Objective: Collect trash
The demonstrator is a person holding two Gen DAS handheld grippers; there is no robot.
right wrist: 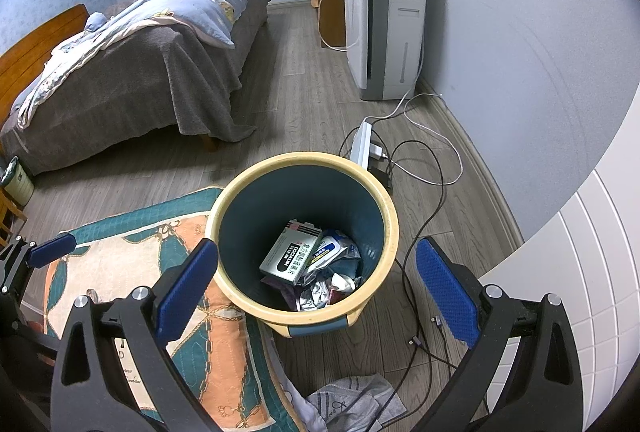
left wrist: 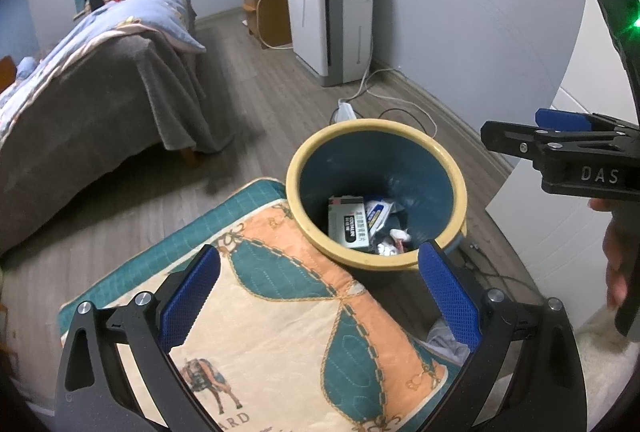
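A round bin (left wrist: 294, 192) (right wrist: 390, 232) with a cream rim and dark blue inside stands on the wood floor. Inside lie a white and black medicine box (left wrist: 347, 222) (right wrist: 290, 254), a wipes packet (right wrist: 334, 246) and crumpled wrappers (right wrist: 320, 292). My left gripper (left wrist: 320, 286) hovers open over a patterned cushion (left wrist: 280, 312), just short of the bin, with nothing between its fingers. My right gripper (right wrist: 316, 278) hangs open directly above the bin, also holding nothing. In the left wrist view the right gripper (left wrist: 560, 136) shows from the side at the right edge.
A bed (right wrist: 160, 52) with a grey cover and blue quilt fills the left. A white air purifier (right wrist: 384, 28) stands at the wall. A power strip (right wrist: 362, 144) and cables (right wrist: 436, 192) trail beside the bin. Grey cloth (right wrist: 352, 404) lies on the floor near me.
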